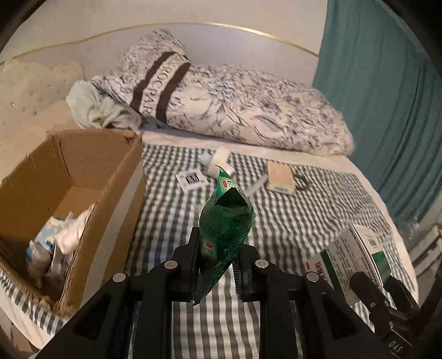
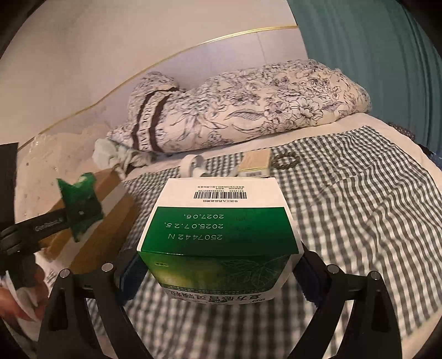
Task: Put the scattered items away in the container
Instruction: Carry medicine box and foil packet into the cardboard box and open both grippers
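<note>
Clamping left tongs (image 1: 216, 248) on green pouch (image 1: 225, 221), right tongs (image 2: 218, 276) on green-white carton (image 2: 221, 221).

A bed (image 1: 276, 149) bears a checked cloth (image 1: 304, 221), cardboard box (image 1: 91, 154), floral duvet (image 1: 248, 110) and scattered small packets (image 1: 279, 176)

A bed (image 1: 317, 221) (checked sheet) meets a white wall (image 1: 221, 13), teal curtain (image 1: 386, 96) beside.

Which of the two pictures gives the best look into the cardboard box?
The left wrist view: the cardboard box shows its open top, inner walls and the white packets lying inside. The right wrist view catches only part of its outer side and rim, partly behind the green pouch.
</note>
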A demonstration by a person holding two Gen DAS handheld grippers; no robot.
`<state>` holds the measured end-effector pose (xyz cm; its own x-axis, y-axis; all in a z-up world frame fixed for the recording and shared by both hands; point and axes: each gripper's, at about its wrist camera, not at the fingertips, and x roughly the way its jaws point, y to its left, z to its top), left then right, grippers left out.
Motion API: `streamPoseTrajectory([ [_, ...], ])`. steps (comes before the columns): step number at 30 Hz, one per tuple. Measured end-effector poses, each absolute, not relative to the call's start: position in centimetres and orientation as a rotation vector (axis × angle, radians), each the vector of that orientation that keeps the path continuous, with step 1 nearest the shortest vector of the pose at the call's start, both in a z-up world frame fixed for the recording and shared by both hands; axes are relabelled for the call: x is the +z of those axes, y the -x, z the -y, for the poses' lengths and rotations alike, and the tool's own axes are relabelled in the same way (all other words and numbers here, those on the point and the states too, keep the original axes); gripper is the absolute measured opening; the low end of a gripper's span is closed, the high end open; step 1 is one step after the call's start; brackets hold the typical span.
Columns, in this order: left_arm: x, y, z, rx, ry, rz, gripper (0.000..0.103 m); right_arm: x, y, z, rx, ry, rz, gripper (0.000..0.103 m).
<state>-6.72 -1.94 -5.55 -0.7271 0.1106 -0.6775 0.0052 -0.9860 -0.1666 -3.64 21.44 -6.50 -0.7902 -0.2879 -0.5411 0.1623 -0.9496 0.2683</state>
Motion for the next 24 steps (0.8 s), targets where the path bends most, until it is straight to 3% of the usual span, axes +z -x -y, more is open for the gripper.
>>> streamPoseTrajectory([
  [6,-3.5,4.4,4.9,2.677,1.133,0.478,0.02,-3.9,-0.3,-19.5,-2.745,-0.833,0.279,0.091],
  [16,0.4,2.6,8.9,2.749,1.081,0.442,0.021,-1.4,-1.6,-16.1,-2.695,-0.816,0.26,0.092],
  [24,1.3,3.0,16.0,2.958,1.064,0.426,0.021,1.4,0.6,-8.3,-2.609,-0.733,0.137,0.092],
])
